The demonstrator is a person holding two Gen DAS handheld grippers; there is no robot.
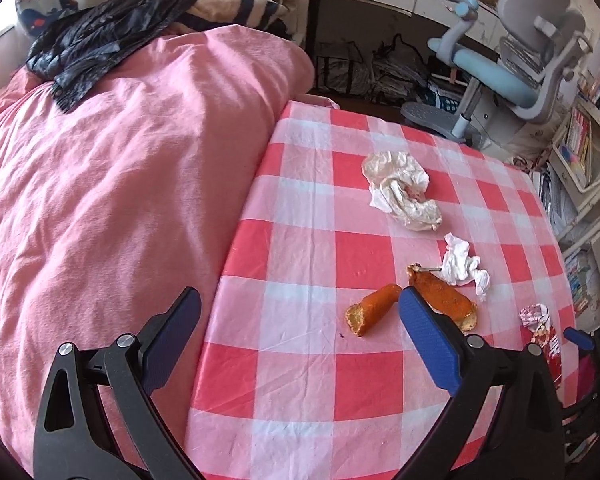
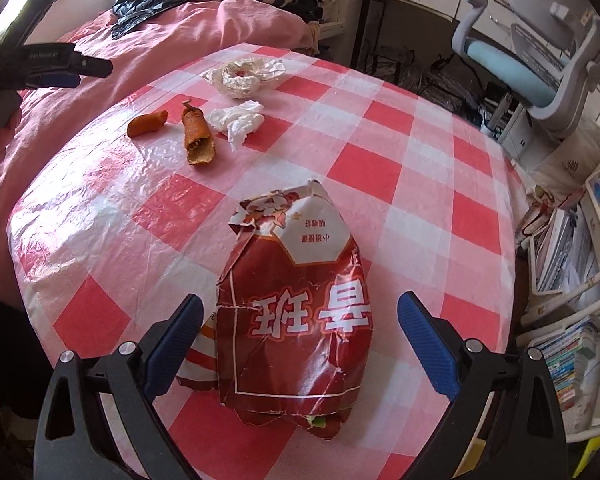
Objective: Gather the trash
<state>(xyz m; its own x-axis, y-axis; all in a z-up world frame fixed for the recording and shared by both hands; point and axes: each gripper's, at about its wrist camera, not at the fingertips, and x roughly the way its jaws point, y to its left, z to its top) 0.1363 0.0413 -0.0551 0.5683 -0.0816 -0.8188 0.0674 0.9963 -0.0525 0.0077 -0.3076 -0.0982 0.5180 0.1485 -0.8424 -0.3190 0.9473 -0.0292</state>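
Trash lies on a red-and-white checked table (image 1: 300, 360): a crumpled white wrapper (image 1: 400, 190), a white tissue (image 1: 464, 266) and two orange food scraps (image 1: 374, 310) (image 1: 444, 296). My left gripper (image 1: 300, 304) is open over the table's left edge, its right finger just in front of the scraps. A torn red snack bag (image 2: 296, 300) lies between the spread fingers of my open right gripper (image 2: 300, 310), which are not closed on it. The right wrist view shows the wrapper (image 2: 240, 74), tissue (image 2: 240, 118) and scraps (image 2: 146, 124) (image 2: 198, 138) farther away.
A pink duvet (image 1: 120, 200) covers the bed left of the table, with a black plastic bag (image 1: 96, 40) lying on it. A grey-blue desk chair (image 1: 520, 60) and desk stand behind. Bookshelves (image 2: 580, 280) line the right side.
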